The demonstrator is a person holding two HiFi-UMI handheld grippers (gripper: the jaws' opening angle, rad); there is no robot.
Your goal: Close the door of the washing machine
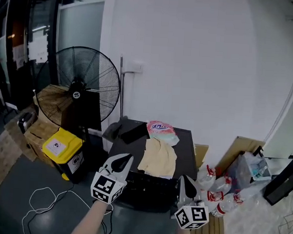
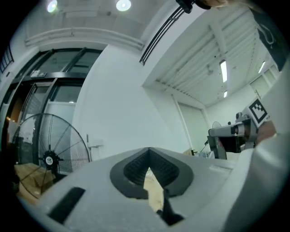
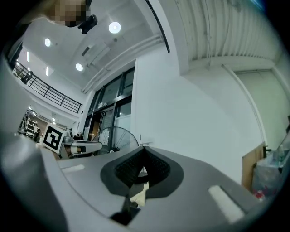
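I see both hands held up in front of me. The left gripper (image 1: 129, 157) and right gripper (image 1: 185, 179) sit side by side, apart, pointing forward at the white wall (image 1: 200, 63), roughly level. My bare left forearm (image 1: 90, 221) runs up from the bottom edge. Each gripper's own view shows its jaws clenched tip to tip with nothing between them. The black washing machine (image 1: 149, 191) stands below and just beyond them against the wall, with a beige cloth (image 1: 158, 159) and a pink bag (image 1: 161, 129) on top. From this angle I can't tell how its door stands. A fan (image 1: 78, 87) stands to its left.
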